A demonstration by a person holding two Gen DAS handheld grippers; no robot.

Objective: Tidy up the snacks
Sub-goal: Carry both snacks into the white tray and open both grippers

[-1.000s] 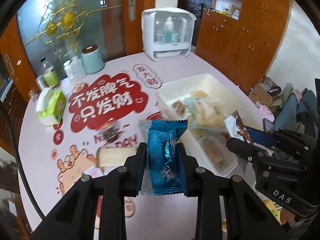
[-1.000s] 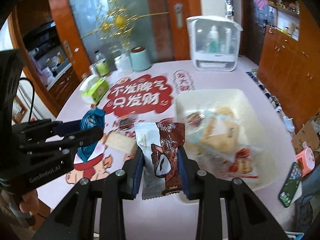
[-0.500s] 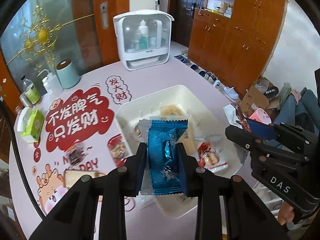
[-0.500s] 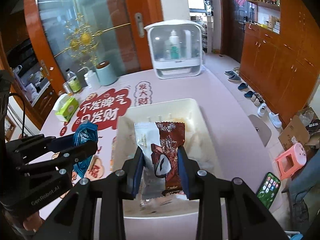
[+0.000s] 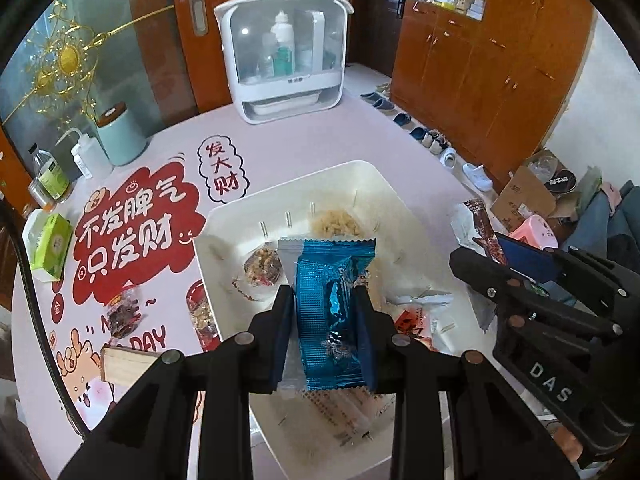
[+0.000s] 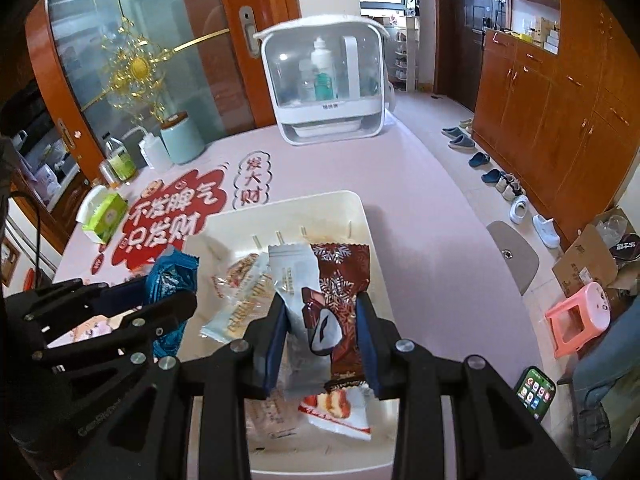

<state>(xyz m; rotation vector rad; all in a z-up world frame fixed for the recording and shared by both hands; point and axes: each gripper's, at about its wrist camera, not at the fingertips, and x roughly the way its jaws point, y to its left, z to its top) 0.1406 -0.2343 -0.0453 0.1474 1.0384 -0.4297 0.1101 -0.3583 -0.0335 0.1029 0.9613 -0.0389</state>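
- Left gripper (image 5: 325, 322) clenched on a blue foil snack packet (image 5: 330, 300); crinkled metallic wrapper, serrated top edge, held upright above the white tray (image 5: 280, 200).
- Right gripper (image 6: 322, 338) grasping a brown snack packet (image 6: 344, 280) with white snowflake print, a clear-white sleeve along its left side; held over the same tray (image 6: 280, 204).
- Tray sits on the pink desk (image 5: 360, 140), right of the red sticker with Chinese characters (image 5: 132, 232); inside it lie clear-wrapped nut bars, wafer-type packs and a red-and-white packet (image 6: 340, 412).
- Left view only: loose snacks outside the tray on the desk, a dark mixed-nut pack (image 5: 124, 312) and a beige wafer block (image 5: 128, 364) near the left edge; a red-brown pack (image 5: 200, 312) touches the tray's left wall.
- Left view also shows the right gripper from the side at far right, brown packet sticking up.
- Right view only: phone with lit screen (image 6: 534, 392) at near right, pink stool (image 6: 580, 316) on the floor, round-cornered grey flat thing (image 6: 514, 252) at the desk's right edge.
- Both views: white cosmetics case (image 5: 286, 52) at the far side, mint canister (image 5: 120, 132), green tissue box (image 5: 50, 240) far left.
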